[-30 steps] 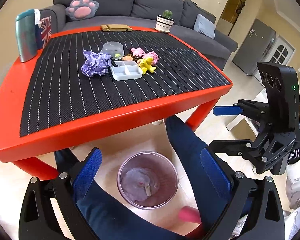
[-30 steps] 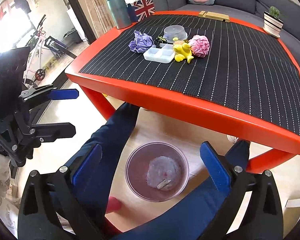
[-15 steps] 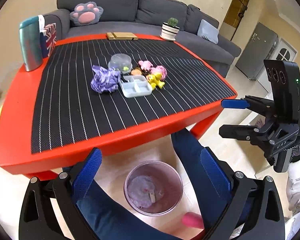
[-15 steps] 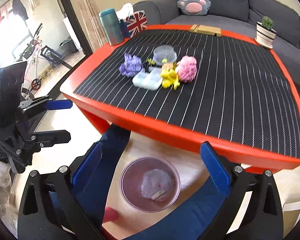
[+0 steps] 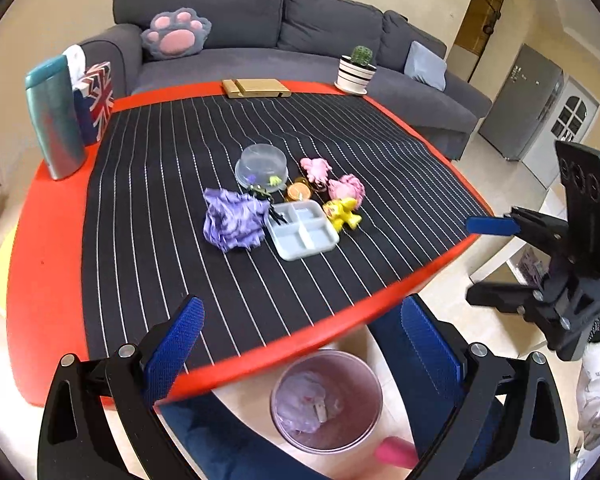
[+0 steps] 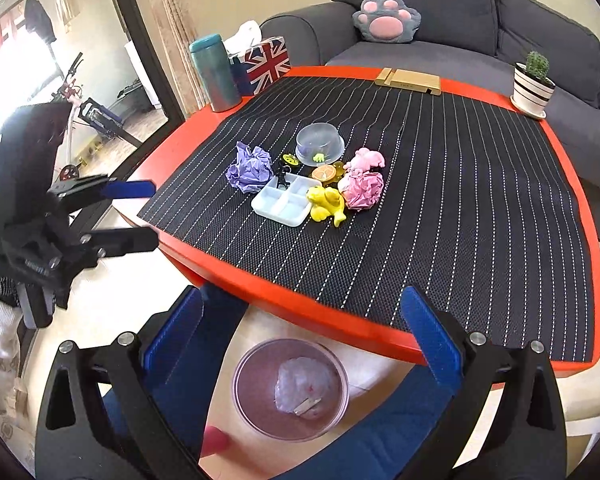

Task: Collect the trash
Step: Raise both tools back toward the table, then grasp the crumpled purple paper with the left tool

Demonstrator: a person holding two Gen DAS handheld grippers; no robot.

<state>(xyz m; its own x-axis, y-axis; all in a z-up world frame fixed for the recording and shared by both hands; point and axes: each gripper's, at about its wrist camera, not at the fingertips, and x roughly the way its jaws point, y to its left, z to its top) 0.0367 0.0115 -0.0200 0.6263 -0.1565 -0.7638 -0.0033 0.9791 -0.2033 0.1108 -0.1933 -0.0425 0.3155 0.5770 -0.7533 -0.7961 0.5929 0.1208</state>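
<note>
A crumpled purple paper (image 5: 234, 220) (image 6: 250, 168) and a crumpled pink paper (image 5: 346, 187) (image 6: 362, 190) lie mid-table on the striped black mat. Between them sits a white divided tray (image 5: 304, 234) (image 6: 286, 200). On the floor under the table's front edge stands a translucent trash bin (image 5: 326, 400) (image 6: 292, 390) holding a pale wad. My left gripper (image 5: 300, 312) (image 6: 150, 212) is open and empty, above the front edge. My right gripper (image 6: 302, 300) (image 5: 470, 262) is open and empty too, to the right of the left one.
A yellow toy (image 5: 342, 212), a pink toy (image 5: 316, 168) and an upturned clear bowl (image 5: 262, 166) crowd the tray. A teal tumbler (image 5: 56, 120), flag tissue box (image 5: 96, 100), wooden stand (image 5: 256, 88) and cactus pot (image 5: 356, 70) line the red table's (image 5: 44, 280) far edges. The person's legs flank the bin.
Both grippers have risen and moved forward, from bin level to above the table's front edge. The table top fills more of each view. Both stay open and empty.
</note>
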